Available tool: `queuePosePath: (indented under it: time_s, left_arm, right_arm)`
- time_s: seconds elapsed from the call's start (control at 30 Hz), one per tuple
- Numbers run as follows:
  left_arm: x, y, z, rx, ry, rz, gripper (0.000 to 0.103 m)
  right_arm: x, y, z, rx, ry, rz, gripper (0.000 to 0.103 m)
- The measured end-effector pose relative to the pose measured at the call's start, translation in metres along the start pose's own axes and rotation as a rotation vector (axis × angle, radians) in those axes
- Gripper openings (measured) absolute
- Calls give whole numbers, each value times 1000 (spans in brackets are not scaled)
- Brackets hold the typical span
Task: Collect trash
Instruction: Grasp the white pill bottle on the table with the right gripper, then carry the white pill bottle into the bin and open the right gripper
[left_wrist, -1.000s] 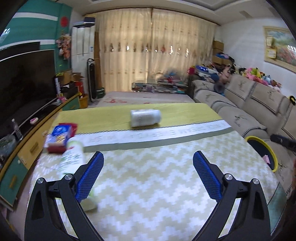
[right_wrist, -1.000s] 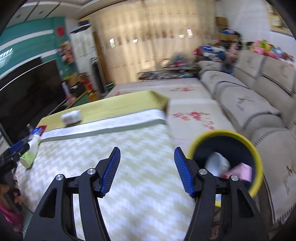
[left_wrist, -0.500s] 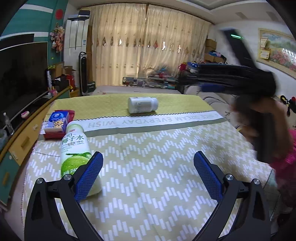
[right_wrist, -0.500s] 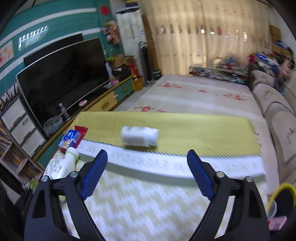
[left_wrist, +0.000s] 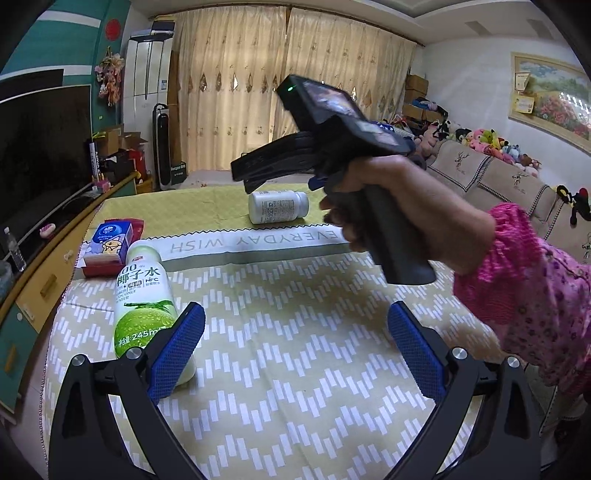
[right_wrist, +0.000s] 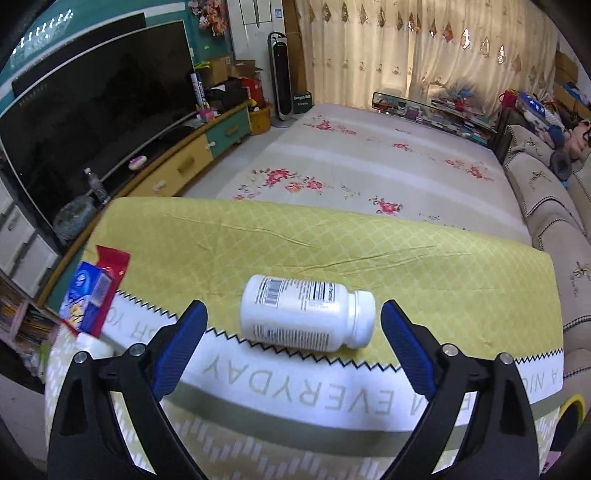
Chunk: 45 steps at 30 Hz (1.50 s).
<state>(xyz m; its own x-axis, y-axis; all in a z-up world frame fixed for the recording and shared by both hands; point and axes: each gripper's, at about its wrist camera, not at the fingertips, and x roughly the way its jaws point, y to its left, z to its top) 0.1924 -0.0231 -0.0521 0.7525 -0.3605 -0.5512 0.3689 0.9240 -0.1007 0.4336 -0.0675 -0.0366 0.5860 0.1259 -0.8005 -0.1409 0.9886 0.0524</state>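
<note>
White pill bottle (right_wrist: 308, 314) now framed by right gripper (right_wrist: 291, 332), fingers wide; prob. next pickup. Left gripper (left_wrist: 293, 347) wide, coconut-water bottle (left_wrist: 146, 306) at 9 o'clock.

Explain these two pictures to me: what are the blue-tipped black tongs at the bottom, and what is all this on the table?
They are hand-held grippers, one per hand, each with a camera looking along its fingers. One picture comes from the left gripper, one from the right gripper; the left view also catches the person's right hand holding the other tool. Both are open and hold nothing. On the tablecloth lie a white pill bottle on its side, a coconut water bottle and a blue and red packet. The right gripper faces the pill bottle.
</note>
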Motion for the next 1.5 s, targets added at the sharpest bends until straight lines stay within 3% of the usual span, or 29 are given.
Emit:
queuePosePath:
  time_s: [0.4,0.6,0.63,0.67,0.8,1.13,1.3,1.5]
  left_arm:
    - [1,4,0,-18,7,1,98]
    - [2,4,0,-19,7,1,98]
    - [2,4,0,-18,7,2,98]
    - [2,4,0,-19,7,1,98]
    - [2,4,0,-18,9,2,98]
    - [-2,1,-2,-6,-6,16,98]
    - [-5,1,-2,-4,-22,34,98]
    - [-3,5,-2,-22,-19,47,98]
  right_arm:
    - [42,0,10,10,27,-89,92]
    - [49,-6,6,14,45,-61,92]
    - [49,-7,5,17,44,-54,91]
    - [49,-7,5,17,41,-51,82]
    - [45,-7,1,12,47,-35,80]
    - [-30,-44,-46,57,-41,0,80]
    - [-72,-80,-90,87,-94,-56,80]
    - [-123,-153,-149,179,-134,-159,80]
